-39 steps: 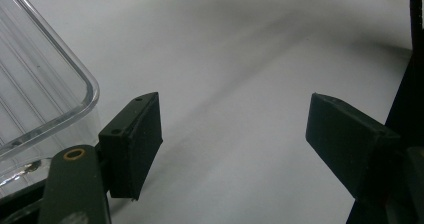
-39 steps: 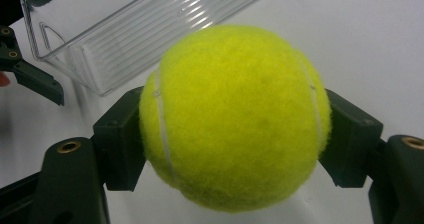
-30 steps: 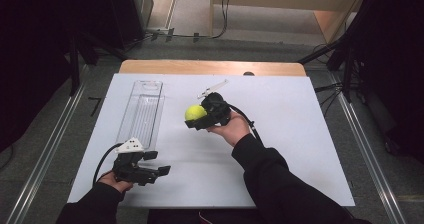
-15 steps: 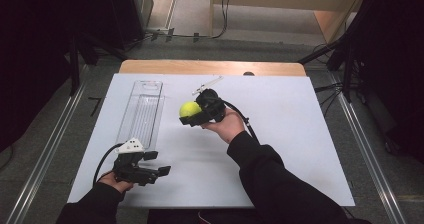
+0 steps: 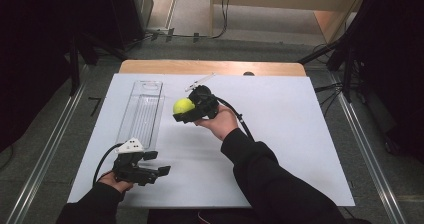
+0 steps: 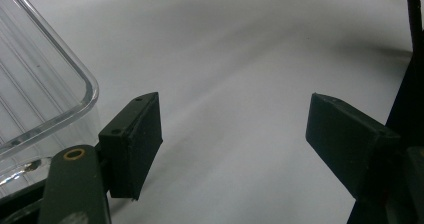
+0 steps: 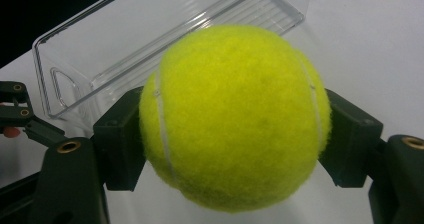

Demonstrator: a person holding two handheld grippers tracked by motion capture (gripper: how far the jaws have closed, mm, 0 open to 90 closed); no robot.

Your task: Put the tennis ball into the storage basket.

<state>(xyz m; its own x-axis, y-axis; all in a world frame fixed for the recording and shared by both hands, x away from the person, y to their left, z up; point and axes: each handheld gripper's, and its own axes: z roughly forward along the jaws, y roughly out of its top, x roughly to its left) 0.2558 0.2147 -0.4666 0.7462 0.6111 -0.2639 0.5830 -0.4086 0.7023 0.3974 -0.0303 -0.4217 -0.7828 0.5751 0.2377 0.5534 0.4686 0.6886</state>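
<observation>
High view: white bench (image 5: 280, 134) evenly lit from above, surroundings on both sides fall to near black, soft low-res look. Left gripper view: dim and greyish, broad soft shadow across the sheet, near jaws slightly out of focus, glare line on the clear tray (image 6: 45, 104) rim. Right gripper view: tennis ball (image 7: 235, 119) bright and sharp, tray behind it softer, dark top-left corner.
</observation>
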